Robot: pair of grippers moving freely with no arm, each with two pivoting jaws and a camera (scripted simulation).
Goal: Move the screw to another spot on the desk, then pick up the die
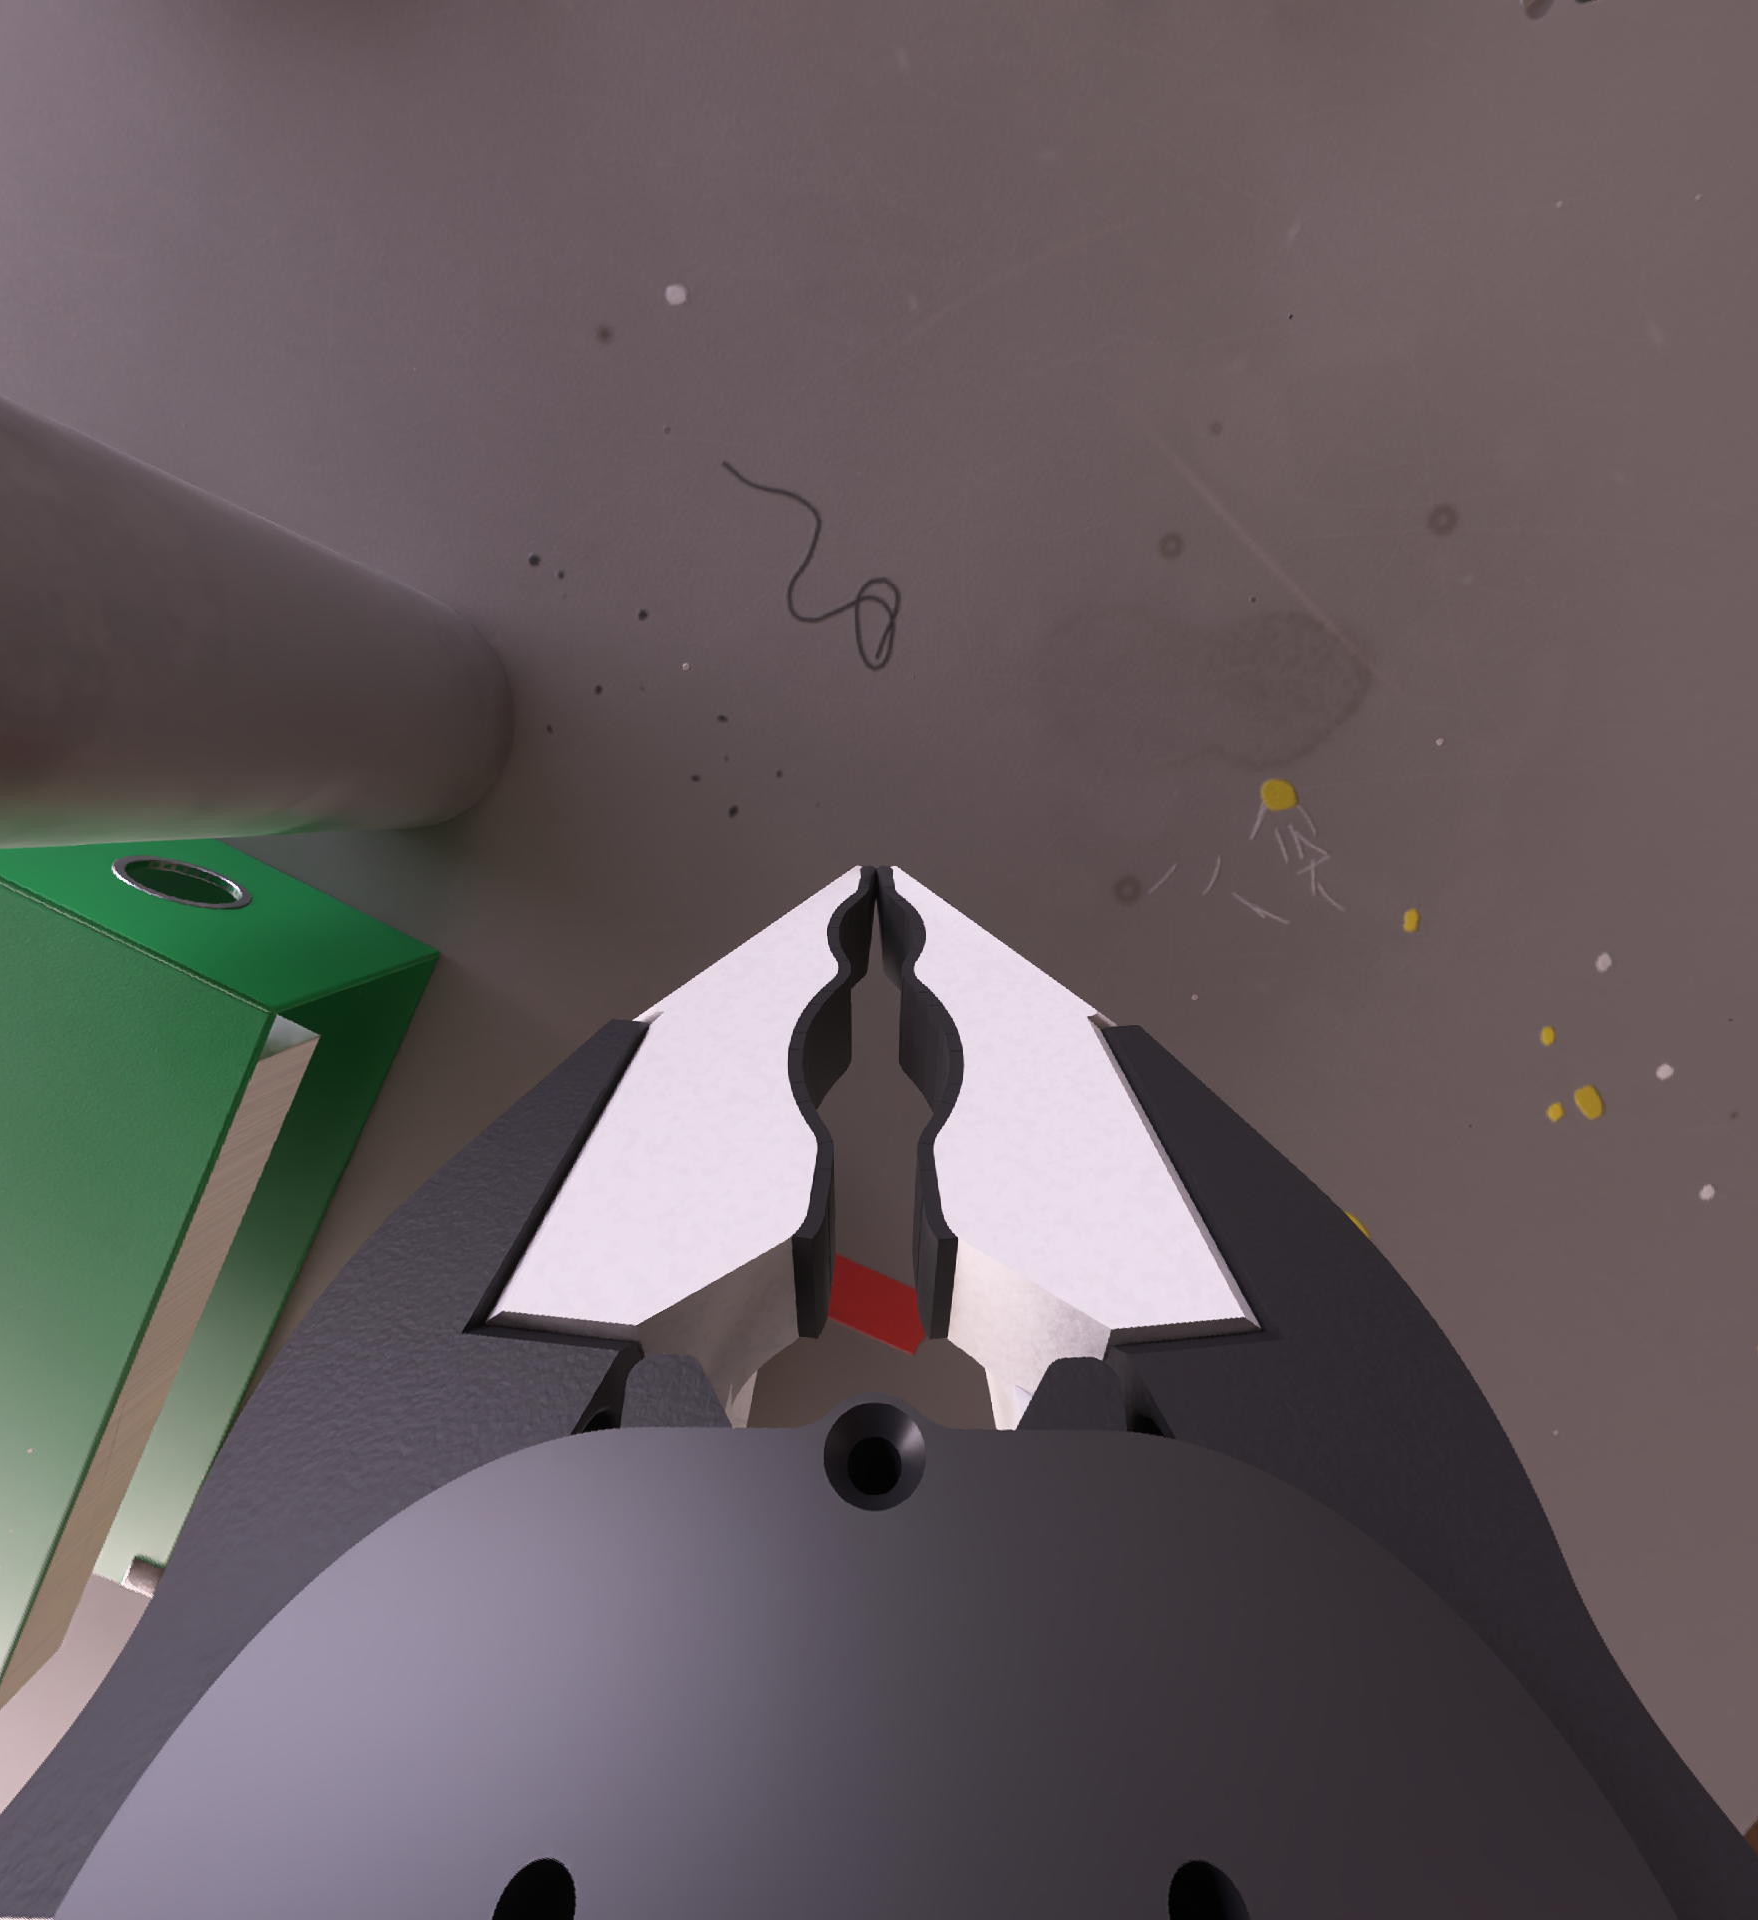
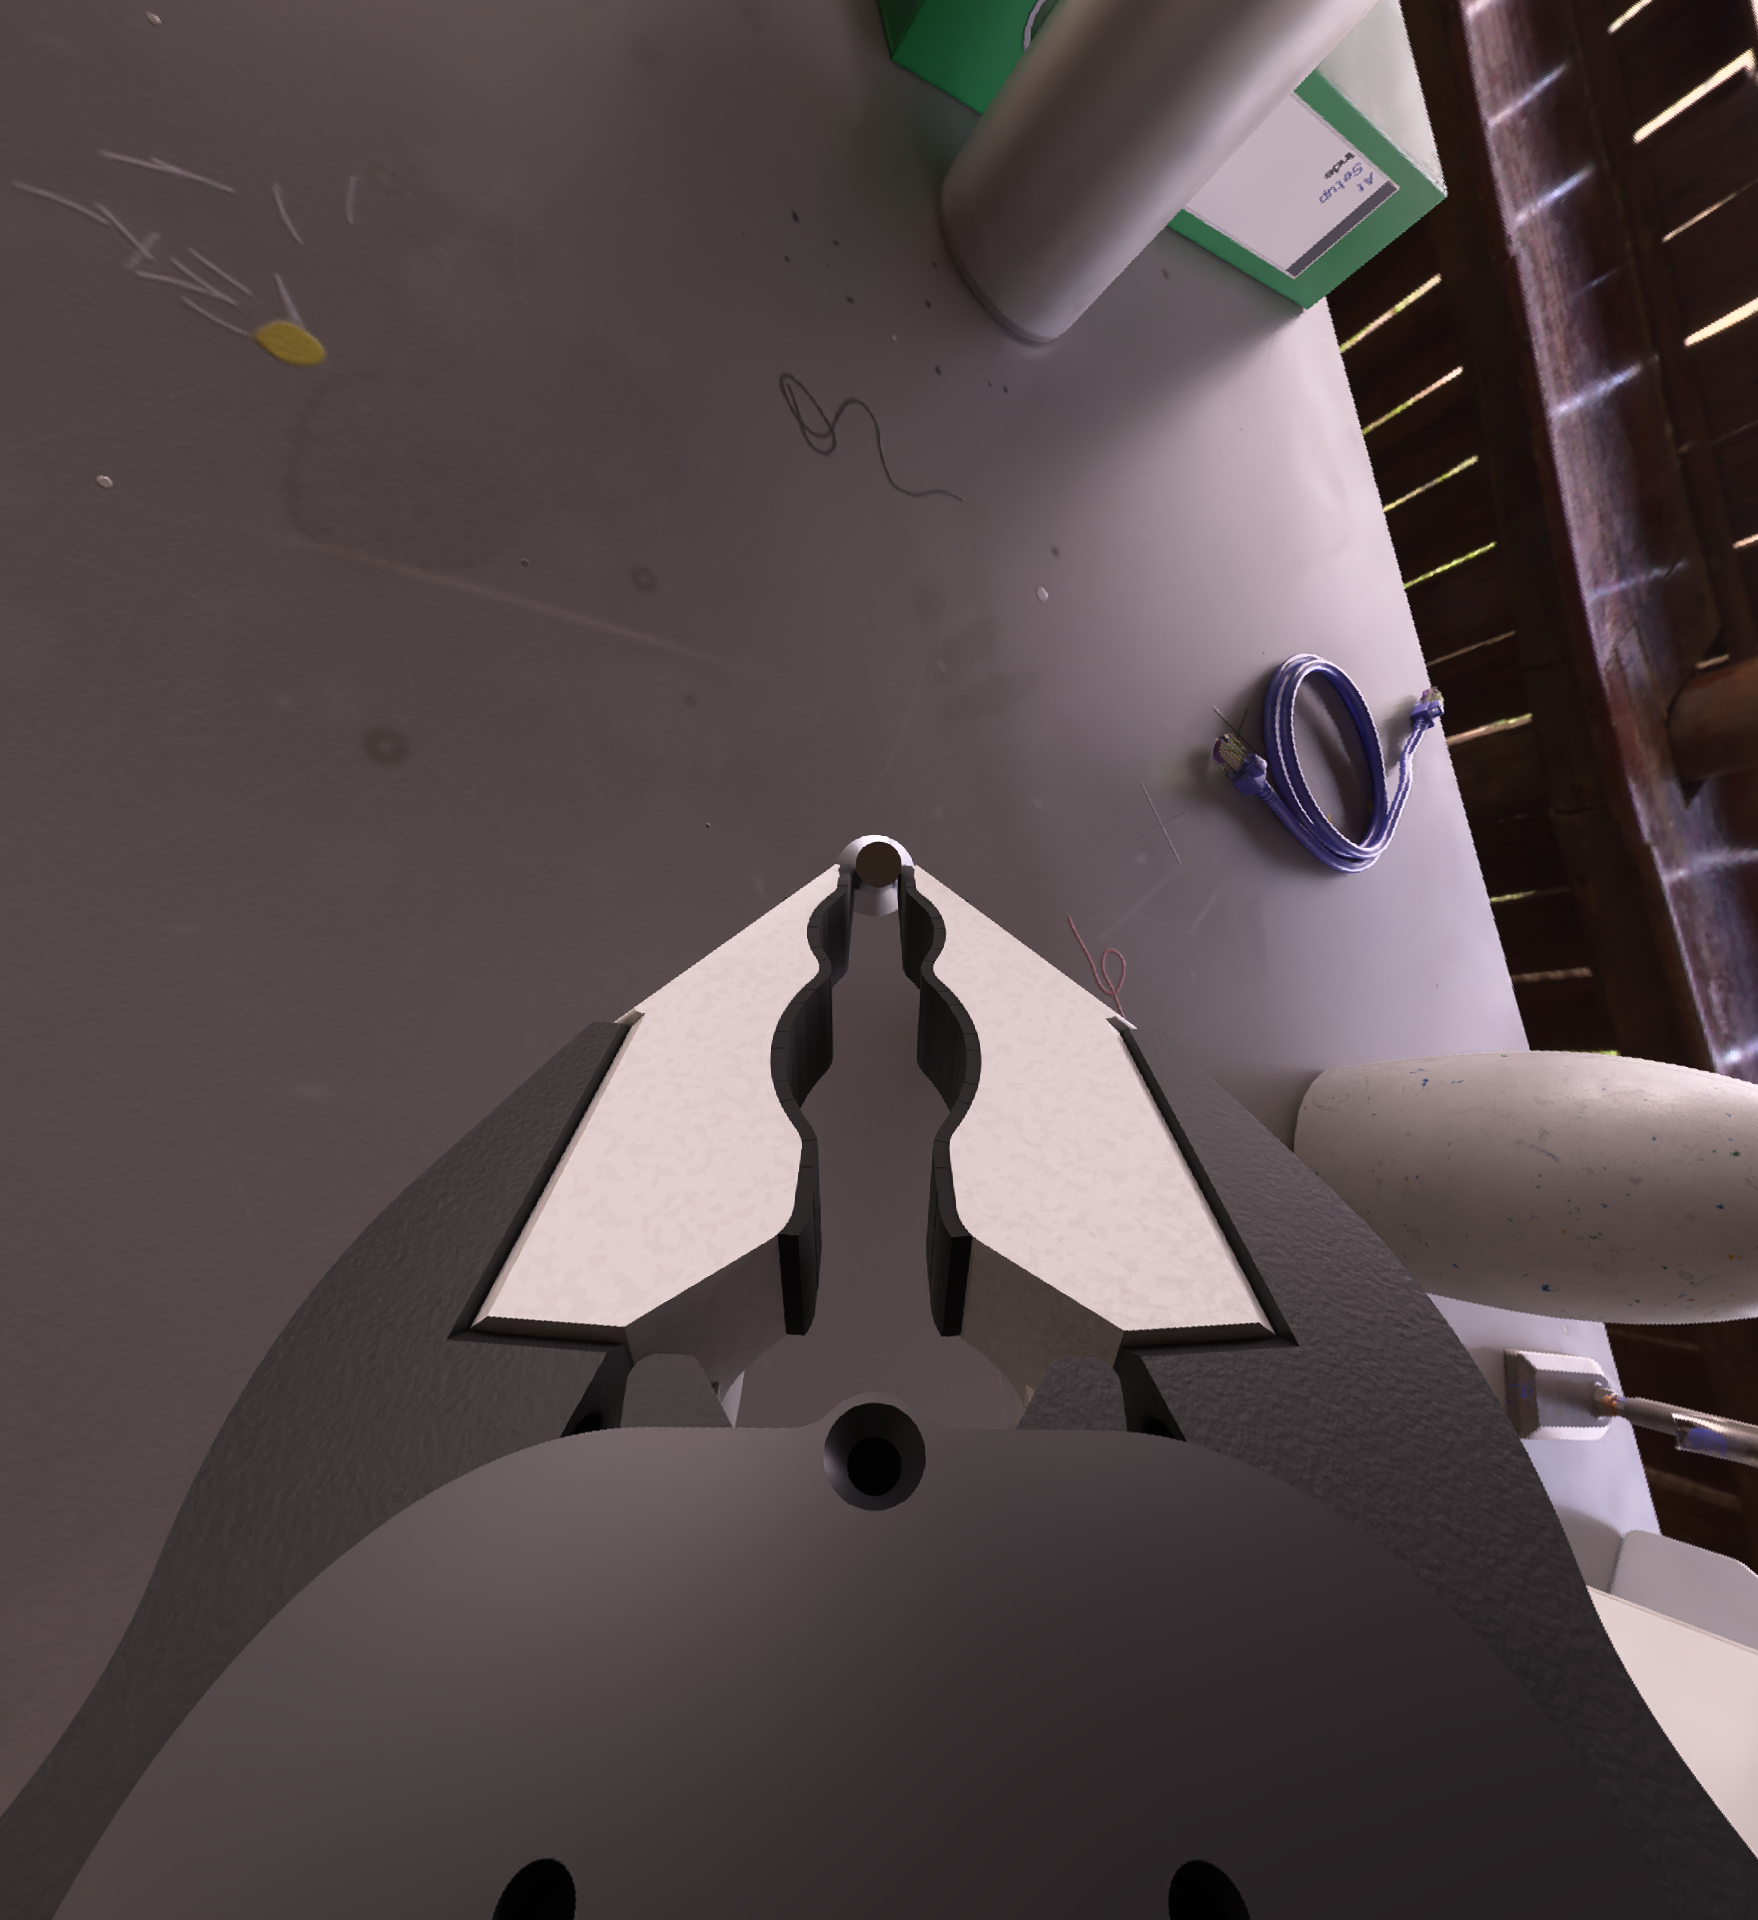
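- Two fingertips of the right gripper pinch the screw; so shallow a hold may slip above the desk.
- Left gripper: jaws closed, empty; red die hidden below, easily nudged.

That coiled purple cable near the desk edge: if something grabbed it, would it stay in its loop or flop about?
Probably flop: the purple cable lies in a loose coil, its two plug ends splayed free. It looks thin, so likely light. It lies close to the desk edge, so a push might slide it off.
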